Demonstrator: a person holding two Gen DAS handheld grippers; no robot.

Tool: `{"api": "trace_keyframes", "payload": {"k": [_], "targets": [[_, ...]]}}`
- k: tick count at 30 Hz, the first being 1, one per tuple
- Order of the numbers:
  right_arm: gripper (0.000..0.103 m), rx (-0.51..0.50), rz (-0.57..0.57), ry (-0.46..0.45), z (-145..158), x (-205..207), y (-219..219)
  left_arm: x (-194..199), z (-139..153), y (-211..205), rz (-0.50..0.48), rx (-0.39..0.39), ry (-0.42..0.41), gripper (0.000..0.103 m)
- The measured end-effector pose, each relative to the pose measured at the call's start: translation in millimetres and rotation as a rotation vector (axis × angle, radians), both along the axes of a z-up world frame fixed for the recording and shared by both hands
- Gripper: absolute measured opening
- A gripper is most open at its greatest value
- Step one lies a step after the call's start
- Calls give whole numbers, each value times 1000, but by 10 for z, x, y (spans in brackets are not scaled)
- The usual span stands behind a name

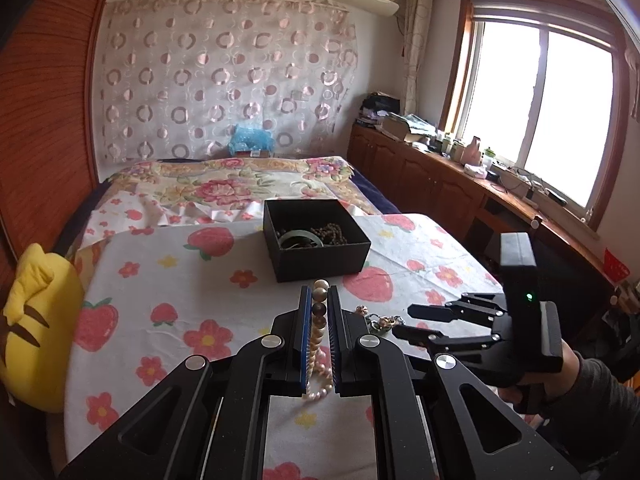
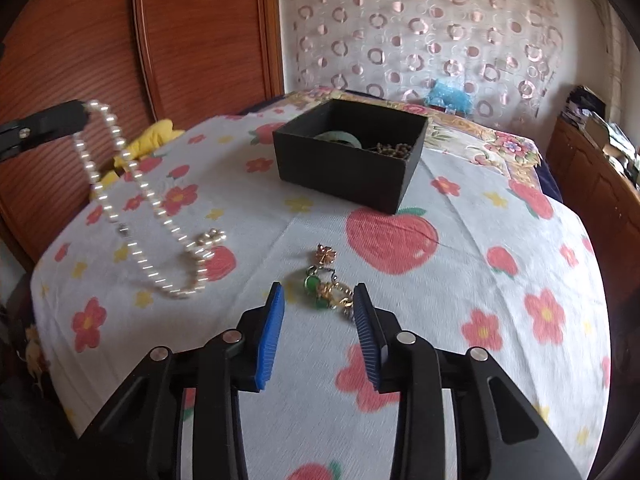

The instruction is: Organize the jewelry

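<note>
My left gripper (image 1: 319,294) is shut on a pearl necklace (image 1: 319,320). In the right wrist view the necklace (image 2: 132,196) hangs from the left gripper's tip (image 2: 60,120), its lower end resting on the cloth. A black open box (image 1: 316,240) holds a green bangle and dark beads; it also shows in the right wrist view (image 2: 352,160). A gold and green jewelry piece (image 2: 330,284) lies on the cloth between my open right gripper's (image 2: 319,292) fingertips. The right gripper also shows in the left wrist view (image 1: 408,322).
The table wears a strawberry and flower cloth (image 2: 500,300). A yellow plush toy (image 1: 36,328) sits at its left edge. A bed with a floral cover (image 1: 224,184) lies behind, a wooden cabinet (image 1: 440,184) stands under the window at right.
</note>
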State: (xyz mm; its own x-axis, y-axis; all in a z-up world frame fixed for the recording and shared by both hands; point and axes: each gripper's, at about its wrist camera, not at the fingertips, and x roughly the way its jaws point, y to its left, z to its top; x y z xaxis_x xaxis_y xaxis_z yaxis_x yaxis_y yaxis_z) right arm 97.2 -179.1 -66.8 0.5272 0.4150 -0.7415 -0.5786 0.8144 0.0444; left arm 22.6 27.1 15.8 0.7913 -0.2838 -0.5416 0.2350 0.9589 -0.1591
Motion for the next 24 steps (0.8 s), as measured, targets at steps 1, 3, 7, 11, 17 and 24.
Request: {"api": "trace_keyframes", "payload": {"k": [1, 3, 7, 11, 17, 24], "targets": [[35, -12, 3, 5, -20, 36, 19, 3, -24, 13, 2, 0, 4, 7], [34, -31, 3, 17, -66, 111, 43, -5, -71, 42, 4, -4, 13, 7], [27, -41, 10, 36, -123, 168, 75, -16, -164, 64, 6, -15, 26, 7], [27, -65, 29, 44, -173, 190, 129, -8, -223, 90, 8, -23, 38, 7], [12, -67, 39, 41, -185, 202, 106, -19, -273, 115, 13, -29, 45, 7], [11, -5, 29, 55, -100, 217, -44, -13, -342, 128, 17, -31, 56, 7]]}}
